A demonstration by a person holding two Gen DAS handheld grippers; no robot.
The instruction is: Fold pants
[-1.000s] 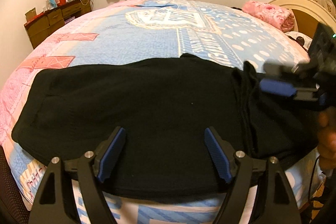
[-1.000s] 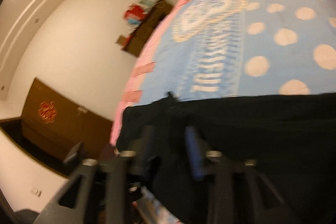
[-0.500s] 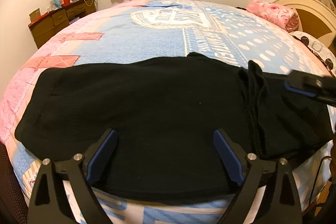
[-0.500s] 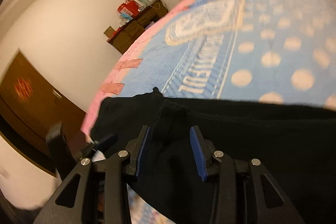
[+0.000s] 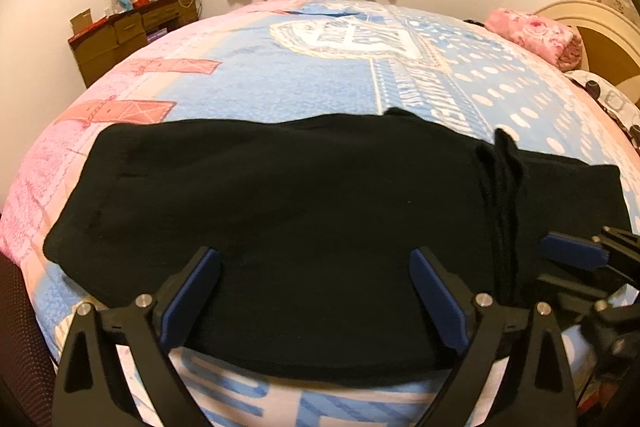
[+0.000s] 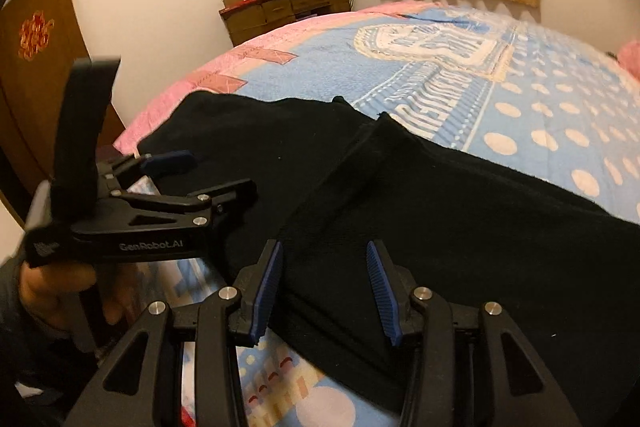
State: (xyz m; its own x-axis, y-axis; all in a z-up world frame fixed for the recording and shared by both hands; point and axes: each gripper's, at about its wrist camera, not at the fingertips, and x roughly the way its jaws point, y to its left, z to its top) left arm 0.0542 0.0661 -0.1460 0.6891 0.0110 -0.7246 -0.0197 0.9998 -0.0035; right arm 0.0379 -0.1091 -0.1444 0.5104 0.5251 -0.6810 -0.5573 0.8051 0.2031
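The black pants [image 5: 280, 219] are seen laid lengthwise across the near edge of the bed [image 5: 304, 75], one end already turned over so that a ridged fold [image 5: 500, 187] lies toward the right; the fabric is otherwise flat. The left gripper [image 5: 316, 295] is held low over the middle of the pants with its jaws spread wide and nothing between them; the right gripper [image 6: 326, 291] is likewise parted and empty, poised at the near hem just beside the fold. The step in hand is judged to be a pause between folds, with both tools being lined up for a fresh grasp; a further fold is probably called for, so the near edge or the free left end would need to be pinched and carried over the folded end; care would be wanted that both layers are caught together.
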